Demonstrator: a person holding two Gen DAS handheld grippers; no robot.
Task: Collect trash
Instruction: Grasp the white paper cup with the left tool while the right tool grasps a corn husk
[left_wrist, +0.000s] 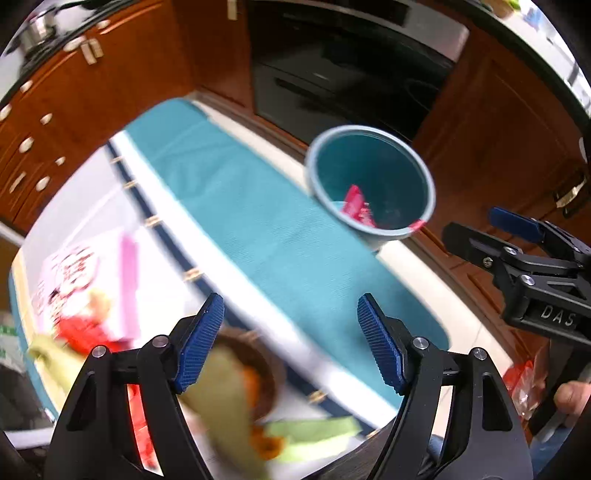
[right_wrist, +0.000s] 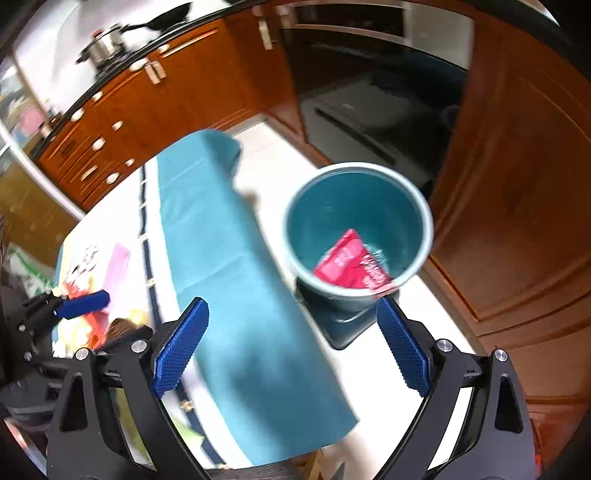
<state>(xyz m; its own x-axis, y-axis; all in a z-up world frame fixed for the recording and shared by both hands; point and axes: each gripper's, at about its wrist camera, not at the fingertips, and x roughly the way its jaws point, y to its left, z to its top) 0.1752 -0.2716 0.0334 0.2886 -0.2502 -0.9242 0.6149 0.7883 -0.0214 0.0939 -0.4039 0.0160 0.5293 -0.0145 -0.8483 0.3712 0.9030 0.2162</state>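
Observation:
A teal bin stands on the pale floor beside the table, with a red wrapper lying inside it. My left gripper hangs open and empty above the table edge, over a teal cloth. Blurred trash lies on the table below it: red wrappers, green-yellow scraps and a brown bowl. My right gripper is open and empty, high over the cloth and just left of the bin. A blue pad of the left gripper shows at the left.
Wooden cabinets and a dark oven door stand behind the bin. A pot sits on the counter. A hand holds the right gripper's handle, near a crinkled red-and-clear bag. A printed sheet lies on the white tablecloth.

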